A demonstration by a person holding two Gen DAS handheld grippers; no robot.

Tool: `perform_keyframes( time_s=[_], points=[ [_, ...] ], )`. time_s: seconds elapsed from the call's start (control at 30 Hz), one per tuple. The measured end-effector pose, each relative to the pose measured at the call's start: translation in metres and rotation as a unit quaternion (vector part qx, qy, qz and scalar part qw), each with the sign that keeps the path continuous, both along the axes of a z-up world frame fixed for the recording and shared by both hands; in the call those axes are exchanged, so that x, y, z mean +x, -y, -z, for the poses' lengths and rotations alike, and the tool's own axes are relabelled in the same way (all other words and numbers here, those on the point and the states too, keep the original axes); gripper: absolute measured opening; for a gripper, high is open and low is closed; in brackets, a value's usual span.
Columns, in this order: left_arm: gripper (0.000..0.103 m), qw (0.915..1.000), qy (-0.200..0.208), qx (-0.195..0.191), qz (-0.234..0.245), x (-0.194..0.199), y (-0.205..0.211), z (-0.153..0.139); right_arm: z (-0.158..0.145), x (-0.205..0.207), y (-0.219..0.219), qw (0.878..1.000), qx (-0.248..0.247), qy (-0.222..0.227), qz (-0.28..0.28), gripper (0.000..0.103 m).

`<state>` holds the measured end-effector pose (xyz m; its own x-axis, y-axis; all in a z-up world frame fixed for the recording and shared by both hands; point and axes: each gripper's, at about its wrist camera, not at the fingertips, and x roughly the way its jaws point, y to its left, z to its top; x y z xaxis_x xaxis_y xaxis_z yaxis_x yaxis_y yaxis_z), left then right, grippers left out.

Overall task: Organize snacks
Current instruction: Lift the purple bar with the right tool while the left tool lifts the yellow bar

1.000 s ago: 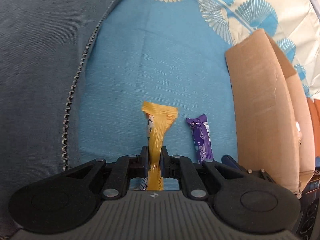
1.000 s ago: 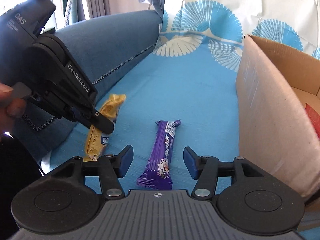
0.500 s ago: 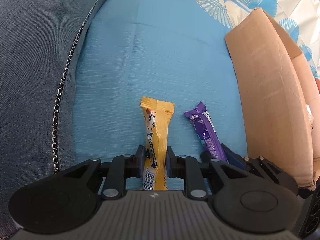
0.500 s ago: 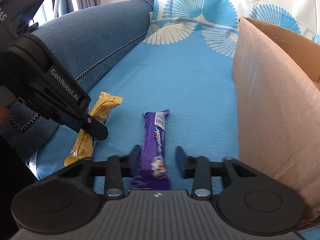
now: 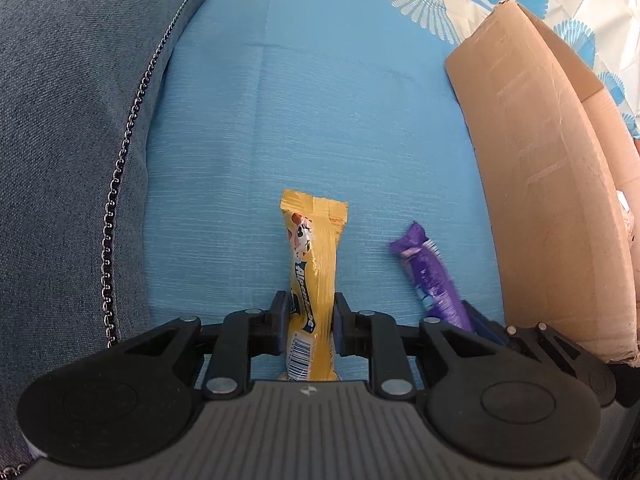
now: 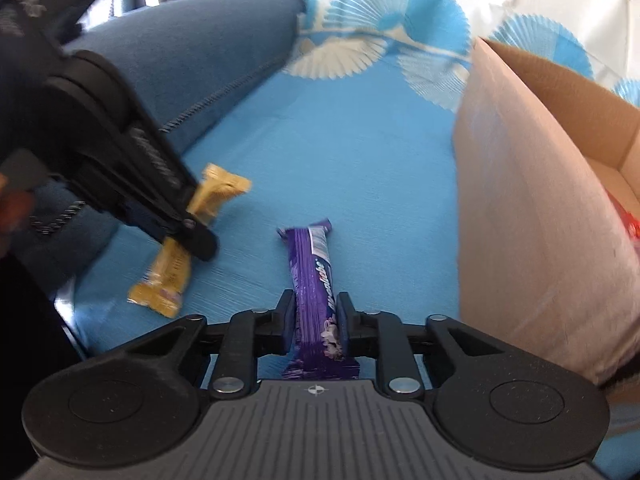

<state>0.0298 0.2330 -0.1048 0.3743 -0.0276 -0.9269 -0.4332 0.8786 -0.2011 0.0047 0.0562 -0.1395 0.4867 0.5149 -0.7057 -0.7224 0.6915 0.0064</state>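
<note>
currently both tools are engaged, one bar each. the left tool [image 5: 308, 326] has its jaws pressed against the sides of the yellow snack bar [image 5: 314, 276], gripping it low on its length, near the barcode end, so most of the wrapper projects forward toward twelve o'clock. the right tool [image 6: 316, 320] is likewise clamped on the purple snack bar [image 6: 314, 280], also near its near end, with the rest of the bar pointing to twelve o'clock. both bars lie close over the blue sofa cover [image 5: 320, 120]; whether either has left the fabric cannot be told. the low, side-on grip appears chosen because flat wrappers offer only their narrow edges to pinch. the cardboard box [image 6: 532, 220] stands open at about two o'clock of the right tool, just beside the purple bar, and something red shows inside it at the far right; it is judged to be the destination. in the left wrist view the purple bar sits at three o'clock of the yellow one, apart from it. a denim-coloured cushion [image 5: 72, 120] bounds the nine o'clock side.
</note>
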Motion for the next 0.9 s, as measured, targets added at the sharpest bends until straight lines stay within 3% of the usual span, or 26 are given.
perform_keyframes(
  time_s=[0.17, 0.47, 0.67, 0.73, 0.8, 0.9],
  points=[
    [0.025, 1.0, -0.003, 0.007, 0.006, 0.004, 0.003, 0.002, 0.003, 0.004, 0.004, 1.0, 0.014, 0.0, 0.002, 0.032],
    [0.025, 0.9996, -0.006, 0.023, 0.017, 0.01, 0.012, 0.006, 0.003, 0.004, 0.005, 1.0, 0.015, 0.006, -0.005, 0.032],
    [0.025, 0.999, -0.008, 0.038, 0.022, 0.012, 0.019, 0.007, 0.003, 0.003, 0.006, 1.0, 0.016, 0.009, -0.009, 0.021],
    [0.022, 0.9987, -0.008, 0.044, 0.024, 0.012, 0.023, 0.006, 0.002, 0.002, 0.005, 1.0, 0.017, 0.012, -0.01, 0.02],
    [0.013, 0.9985, -0.007, 0.05, 0.022, 0.012, 0.026, 0.006, 0.001, 0.0, 0.006, 1.0, 0.019, 0.017, -0.011, 0.02],
    [0.011, 0.9984, -0.003, 0.052, 0.023, 0.011, 0.029, 0.003, -0.002, -0.001, 0.008, 0.999, 0.025, 0.019, -0.012, 0.02]
  ],
)
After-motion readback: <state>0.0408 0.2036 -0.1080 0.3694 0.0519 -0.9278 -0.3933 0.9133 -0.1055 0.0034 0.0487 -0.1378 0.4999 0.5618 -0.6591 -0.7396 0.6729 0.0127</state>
